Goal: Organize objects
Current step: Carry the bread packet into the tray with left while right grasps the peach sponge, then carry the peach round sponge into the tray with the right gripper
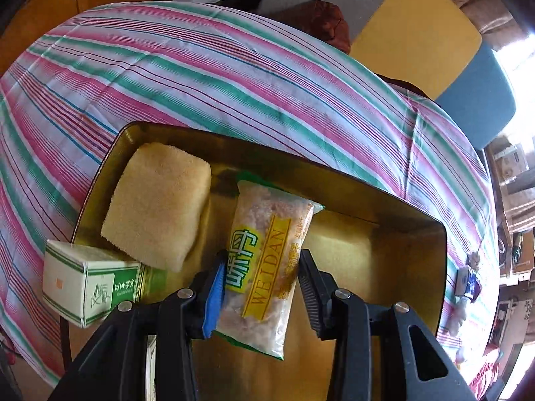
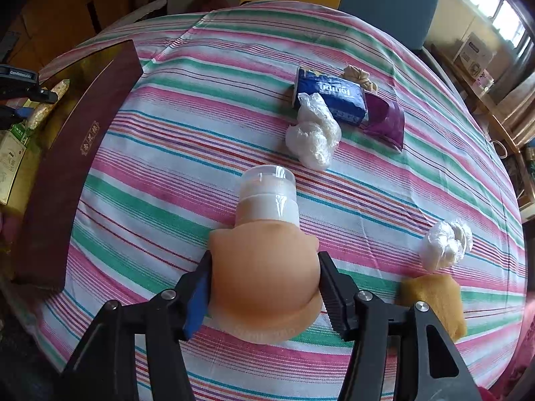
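My left gripper [image 1: 260, 279] is over a gold box [image 1: 384, 250]; a WEIDAN snack packet [image 1: 264, 250] lies between its fingers. The left pad touches it and the right finger stands slightly off. A yellow sponge cloth [image 1: 157, 207] lies in the box, and a green-and-white carton [image 1: 83, 284] sits at its left edge. My right gripper [image 2: 264, 287] is shut on a peach squeeze bottle [image 2: 264, 280] with a clear cap [image 2: 267, 180], held above the striped tablecloth [image 2: 200, 107]. The box shows in the right wrist view [image 2: 60, 167] at far left, with its maroon outer wall.
On the cloth lie a blue tissue pack [image 2: 331, 97], a purple pouch [image 2: 388, 120], a beige scrunchie [image 2: 359, 75], two crumpled white plastic bags [image 2: 314, 133] [image 2: 444, 244] and a yellow sponge [image 2: 431, 297]. Chairs [image 1: 418, 30] stand beyond the table.
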A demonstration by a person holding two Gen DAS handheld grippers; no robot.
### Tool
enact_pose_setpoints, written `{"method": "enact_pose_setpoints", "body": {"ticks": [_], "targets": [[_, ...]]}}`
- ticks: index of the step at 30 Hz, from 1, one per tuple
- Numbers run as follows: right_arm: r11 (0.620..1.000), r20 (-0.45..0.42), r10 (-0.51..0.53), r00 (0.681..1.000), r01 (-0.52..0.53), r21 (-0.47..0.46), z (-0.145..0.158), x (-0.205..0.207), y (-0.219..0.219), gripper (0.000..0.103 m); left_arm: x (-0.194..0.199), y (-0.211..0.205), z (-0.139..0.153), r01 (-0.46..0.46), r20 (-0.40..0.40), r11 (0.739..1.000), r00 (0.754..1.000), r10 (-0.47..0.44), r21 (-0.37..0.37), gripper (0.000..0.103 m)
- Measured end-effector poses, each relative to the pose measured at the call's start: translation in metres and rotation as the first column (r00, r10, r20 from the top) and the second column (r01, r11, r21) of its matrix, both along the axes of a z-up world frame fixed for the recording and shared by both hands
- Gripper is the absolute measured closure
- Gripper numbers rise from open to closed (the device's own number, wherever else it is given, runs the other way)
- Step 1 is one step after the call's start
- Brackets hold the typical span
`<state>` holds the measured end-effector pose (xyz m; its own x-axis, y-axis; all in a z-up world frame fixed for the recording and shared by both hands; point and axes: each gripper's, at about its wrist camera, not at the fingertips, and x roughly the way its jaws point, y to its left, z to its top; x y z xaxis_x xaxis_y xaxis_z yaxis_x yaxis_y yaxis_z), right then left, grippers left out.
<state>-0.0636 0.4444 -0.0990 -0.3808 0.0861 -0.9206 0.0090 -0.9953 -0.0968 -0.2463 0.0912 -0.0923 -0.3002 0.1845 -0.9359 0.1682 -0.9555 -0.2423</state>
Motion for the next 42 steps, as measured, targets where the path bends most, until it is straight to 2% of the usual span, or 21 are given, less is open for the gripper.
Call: {"method": "enact_pose_setpoints", "body": {"ticks": [9,14,16,20,25,29,32,36,39,42], "targets": [[1.000,0.011,-0.004,1.000,0.004,0.004,-0.002,0.001,-0.001,0.043,0.007,0.001,0.008,0.021,-0.015,1.000,1.000,-0.021,-0.004,0.056],[1.000,0.007,-0.001,1.000,0.001,0.009,-0.003,0.002,-0.002,0.044,0.025,-0.001,0.034,0.089,-0.089,0.996,0.992,-0.089,-0.013,0.056],[1.000,0.006,0.003,1.000,-0.003,0.013,-0.003,0.002,-0.003,0.044,0.042,-0.004,0.050,0.122,-0.144,0.992,0.982,-0.124,-0.020,0.056],[1.000,-0.005,0.003,1.000,-0.002,0.023,-0.002,0.001,-0.003,0.046,0.090,-0.021,0.075,0.182,-0.272,0.982,0.944,-0.190,-0.054,0.056],[0.999,-0.048,-0.033,0.998,0.033,0.015,0.007,0.003,0.004,0.048,0.143,-0.051,0.075,0.198,-0.308,0.976,0.926,-0.218,-0.095,0.055],[0.995,-0.128,-0.087,0.988,0.081,-0.053,0.039,0.013,0.004,0.048,0.172,-0.069,0.077,0.190,-0.340,0.975,0.915,-0.218,-0.114,0.055],[0.996,-0.204,-0.042,0.978,0.024,-0.091,0.075,0.018,-0.026,0.048,0.187,-0.074,0.080,0.197,-0.373,0.973,0.899,-0.230,-0.123,0.055],[0.983,-0.265,0.127,0.956,-0.156,-0.093,0.108,0.009,-0.103,0.048,0.197,-0.077,0.087,0.201,-0.417,0.972,0.879,-0.233,-0.119,0.055],[0.954,-0.261,0.246,0.934,-0.280,-0.104,0.108,-0.002,-0.164,0.047,0.203,-0.081,0.088,0.206,-0.428,0.974,0.874,-0.228,-0.098,0.055],[0.927,-0.224,0.333,0.916,-0.361,-0.100,0.091,-0.018,-0.217,0.047,0.210,-0.087,0.088,0.197,-0.436,0.976,0.873,-0.220,-0.098,0.055]]}}
